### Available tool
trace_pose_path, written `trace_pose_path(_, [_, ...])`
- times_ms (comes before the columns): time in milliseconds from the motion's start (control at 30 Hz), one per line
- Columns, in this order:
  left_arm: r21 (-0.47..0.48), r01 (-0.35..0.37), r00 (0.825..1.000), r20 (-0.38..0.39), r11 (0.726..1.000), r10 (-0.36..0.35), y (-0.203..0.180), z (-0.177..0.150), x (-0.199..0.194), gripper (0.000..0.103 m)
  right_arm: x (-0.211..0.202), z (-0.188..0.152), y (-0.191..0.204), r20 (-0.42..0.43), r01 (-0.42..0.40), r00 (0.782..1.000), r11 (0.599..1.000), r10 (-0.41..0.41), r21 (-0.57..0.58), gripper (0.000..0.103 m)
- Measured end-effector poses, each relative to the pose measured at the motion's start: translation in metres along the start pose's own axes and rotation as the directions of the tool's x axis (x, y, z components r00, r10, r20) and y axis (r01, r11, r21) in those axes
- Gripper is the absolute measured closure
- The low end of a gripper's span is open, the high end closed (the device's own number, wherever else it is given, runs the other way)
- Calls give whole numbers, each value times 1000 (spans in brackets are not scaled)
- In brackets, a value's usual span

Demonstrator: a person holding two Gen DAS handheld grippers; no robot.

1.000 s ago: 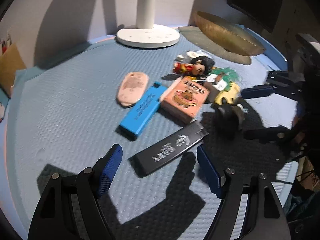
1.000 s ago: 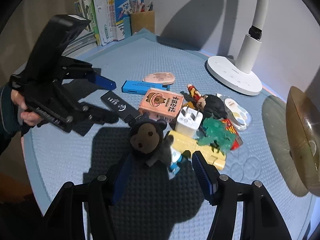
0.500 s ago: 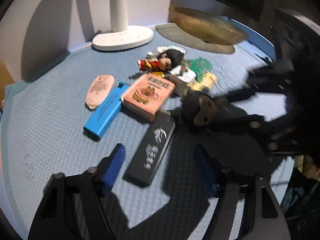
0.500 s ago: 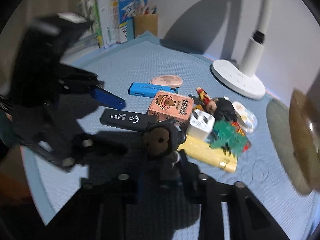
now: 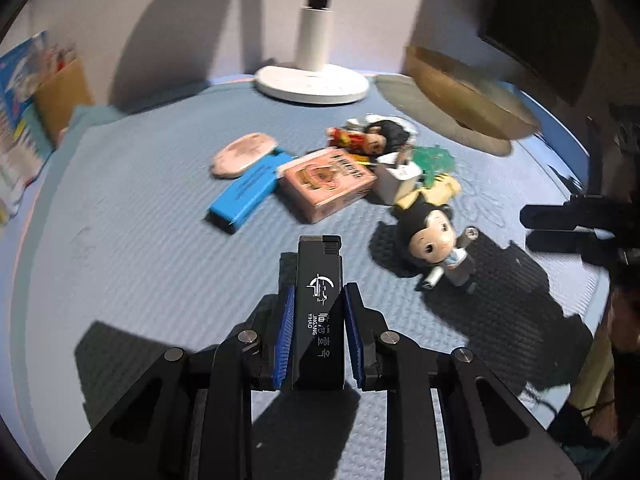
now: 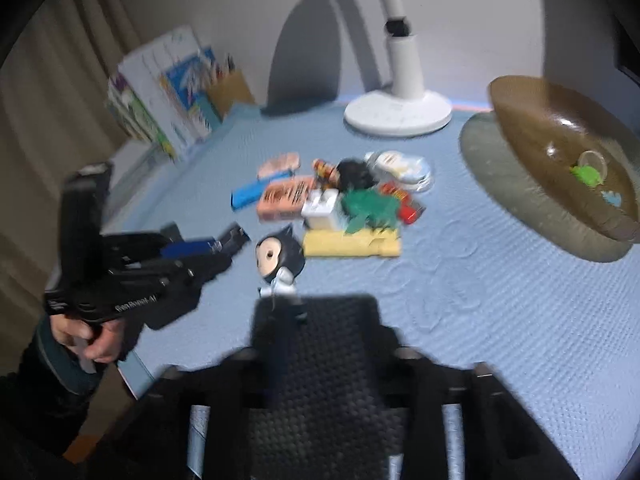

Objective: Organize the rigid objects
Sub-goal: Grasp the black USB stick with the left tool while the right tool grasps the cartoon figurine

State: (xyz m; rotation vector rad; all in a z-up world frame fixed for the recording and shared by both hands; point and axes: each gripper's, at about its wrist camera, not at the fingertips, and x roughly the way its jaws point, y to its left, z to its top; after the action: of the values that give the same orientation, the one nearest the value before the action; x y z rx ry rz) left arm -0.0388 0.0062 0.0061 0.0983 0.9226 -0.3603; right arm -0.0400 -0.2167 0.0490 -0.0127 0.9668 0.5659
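While my left claw (image 5: 317, 330) has its blue pads clamped on both long sides of the black lighter (image 5: 319, 308), glossy slab with white lettering, its far end poking out over the table (image 5: 140, 264), the rest of the clutter sits just ahead. One big-headed figurine (image 5: 434, 242) stands upright on the blue dimpled mat, right of the lighter and closest to it. Behind that is the pile: one pink bear-print box (image 5: 326, 184), one blue flat stick (image 5: 248, 192) touching its left side, one pink oval thing (image 5: 244, 154) beyond the stick, one white plug adapter (image 5: 398, 178), a yellow block (image 5: 434, 194), some green plastic bit (image 5: 434, 160) and a second, dark-haired figure (image 5: 376, 138) lying down. White lamp base (image 5: 312, 84) at the back, one shallow gold dish (image 5: 464, 92) to its right, already with a couple of small pieces in it per the right view.

Right claw (image 6: 324, 356) is a blurry mess in its own camera, its jaws are opening, and I can't make out anything between them; the figurine (image 6: 278, 258) stands just past its tips. Books (image 6: 160, 100) and a pencil holder (image 6: 230, 88) are stacked at the far left corner, well clear.
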Motion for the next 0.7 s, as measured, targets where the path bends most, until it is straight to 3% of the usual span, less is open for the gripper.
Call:
trace_pose_path(133, [-65, -10, 1000, -4, 998, 10, 10, -8, 0, 82, 29, 8, 22, -34, -31, 999, 999, 29, -36, 57])
trace_pose_path(300, [-89, -14, 1000, 4, 996, 14, 13, -11, -3, 82, 68, 21, 46, -69, 78, 994, 992, -84, -95, 58])
trace_pose_path(333, [-92, -11, 1000, 3, 996, 12, 13, -12, -3, 82, 71, 20, 47, -59, 105, 992, 989, -111, -108, 68])
trace_pose_path(400, [-92, -10, 1000, 7, 996, 11, 11, -13, -3, 82, 75, 22, 50, -51, 124, 990, 985, -131, -118, 69])
trace_pose_path(567, [-83, 37, 999, 30, 996, -34, 0, -11, -11, 82, 40, 14, 41, 5, 66, 998, 997, -66, -42, 69])
trace_pose_path(700, [-36, 72, 996, 53, 997, -70, -19, -5, -17, 82, -2, 3, 9, 54, 132, 989, 990, -134, 48, 69])
